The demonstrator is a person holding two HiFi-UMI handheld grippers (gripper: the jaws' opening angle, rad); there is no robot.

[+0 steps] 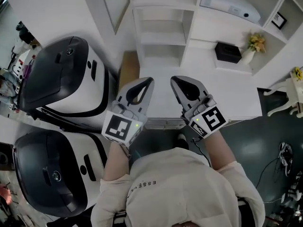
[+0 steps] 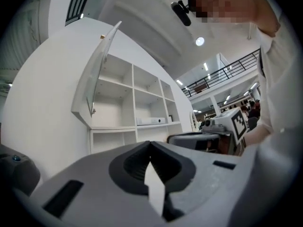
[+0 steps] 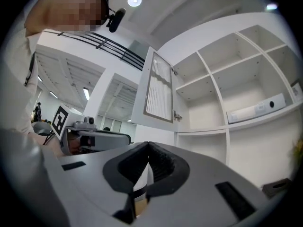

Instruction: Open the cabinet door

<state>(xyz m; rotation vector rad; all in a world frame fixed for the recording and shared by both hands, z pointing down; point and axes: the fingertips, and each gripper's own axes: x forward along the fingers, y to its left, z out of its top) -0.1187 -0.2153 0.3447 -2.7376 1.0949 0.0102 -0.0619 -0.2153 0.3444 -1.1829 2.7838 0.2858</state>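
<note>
1. The cabinet door (image 3: 158,91) already stands open. It is swung out wide from the upper left part of the white shelf unit (image 1: 163,32), and the compartments behind it can be seen freely.
2. In the head view the door shows as a tilted white panel at the top, well apart from both grippers.
3. The left gripper (image 2: 150,143) has its jaws closed together, tip against tip, with nothing between them. It hangs low in front of the person and touches neither the door nor the shelves.
4. The right gripper (image 3: 148,143) is the same: its jaws meet at the tips and hold nothing, and it is just beside the left one.
5. My judgement is that the opening itself is done and no further pull on the door is needed. What may be left is only to keep the grippers away from the door.
6. Two black-and-white machines (image 1: 61,79) stand at the person's left and take no part in the task.
</note>
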